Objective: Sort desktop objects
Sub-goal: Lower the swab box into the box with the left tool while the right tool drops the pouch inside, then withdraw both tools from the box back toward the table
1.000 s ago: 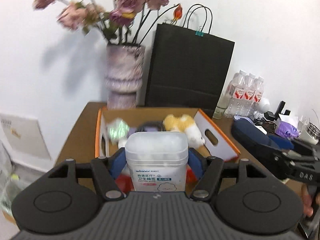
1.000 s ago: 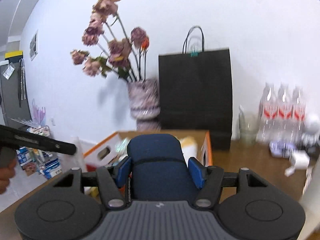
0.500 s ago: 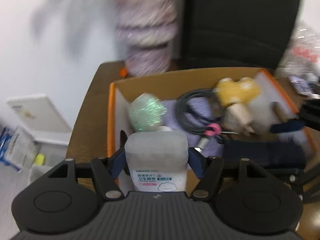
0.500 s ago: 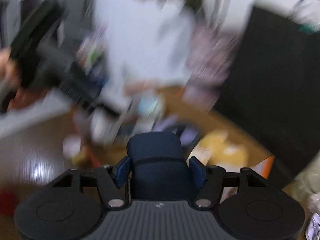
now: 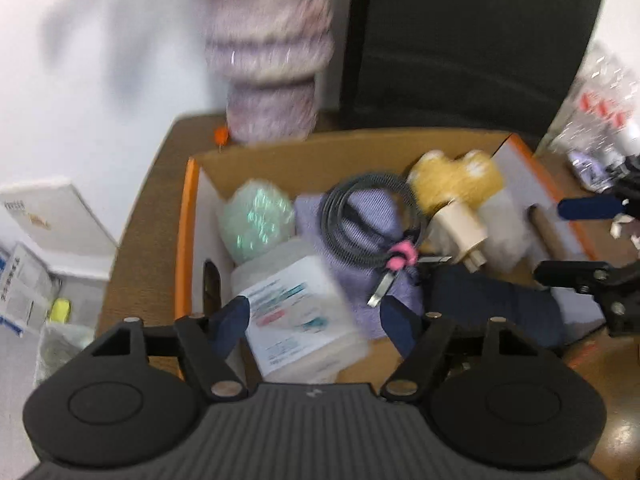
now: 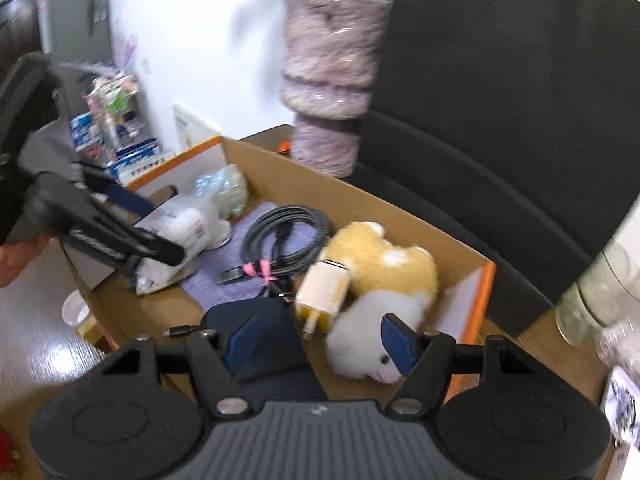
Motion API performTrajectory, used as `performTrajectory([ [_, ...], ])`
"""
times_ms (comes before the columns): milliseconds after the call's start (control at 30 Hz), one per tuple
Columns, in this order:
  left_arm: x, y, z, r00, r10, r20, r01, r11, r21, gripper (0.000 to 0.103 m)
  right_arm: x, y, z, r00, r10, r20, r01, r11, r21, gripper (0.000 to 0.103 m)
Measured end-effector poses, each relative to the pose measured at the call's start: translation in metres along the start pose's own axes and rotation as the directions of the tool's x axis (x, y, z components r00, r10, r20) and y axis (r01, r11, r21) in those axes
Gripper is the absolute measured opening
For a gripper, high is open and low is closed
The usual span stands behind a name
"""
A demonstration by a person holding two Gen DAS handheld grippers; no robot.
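Cotton-swab tub [image 5: 298, 312] tilted, loose between opening left tool [image 5: 316, 320] pads.

The box [image 5: 188, 216] is showing brown card inside and an orange rim. In it a yellow-and-white plush [image 6: 384, 276] is lying by a cream plug [image 6: 322, 292], a grey cable [image 5: 360, 216] with a pink tie, a lilac cloth [image 5: 360, 240], a navy case [image 6: 264, 344] and a shimmery, perhaps green, bundle [image 5: 258, 220]. Behind, a mottled mauve vase [image 6: 332, 76] is standing by a black bag [image 6: 500, 80].
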State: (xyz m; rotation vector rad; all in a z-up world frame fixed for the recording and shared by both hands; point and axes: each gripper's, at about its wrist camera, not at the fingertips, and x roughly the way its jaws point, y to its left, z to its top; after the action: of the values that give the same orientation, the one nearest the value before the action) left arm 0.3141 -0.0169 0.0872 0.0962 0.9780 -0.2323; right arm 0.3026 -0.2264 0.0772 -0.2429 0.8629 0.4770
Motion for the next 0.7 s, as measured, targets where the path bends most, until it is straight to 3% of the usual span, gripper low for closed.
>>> performTrajectory([
  [133,-0.035,-0.004,0.005,0.999,0.02,0.025,-0.02,1.0,-0.019,0.08,-0.028,-0.003,-0.001,0.999,-0.039,0.02,0.038,0.998,0.045,0.067],
  [267,-0.07,-0.006,0.003,0.997,0.053,0.064,-0.051,0.998,-0.031,0.088,-0.058,0.004,-0.002,0.994,-0.104,0.036,0.102,0.992,0.07,0.078],
  [400,-0.104,-0.009,-0.009,0.993,0.056,0.108,-0.055,0.998,-0.012,0.099,-0.087,0.017,-0.01,0.985,-0.162,0.051,0.159,0.985,0.063,0.081],
  [633,-0.138,-0.015,-0.036,0.986,0.097,0.138,-0.096,0.995,-0.016,0.103,-0.117,0.042,-0.028,0.971,-0.238,0.035,0.232,0.966,0.114,0.085],
  [700,-0.144,-0.016,-0.05,0.98,0.139,0.142,-0.134,0.99,-0.045,0.103,-0.125,0.051,-0.036,0.971,-0.235,0.05,0.226,0.963,0.145,0.085],
])
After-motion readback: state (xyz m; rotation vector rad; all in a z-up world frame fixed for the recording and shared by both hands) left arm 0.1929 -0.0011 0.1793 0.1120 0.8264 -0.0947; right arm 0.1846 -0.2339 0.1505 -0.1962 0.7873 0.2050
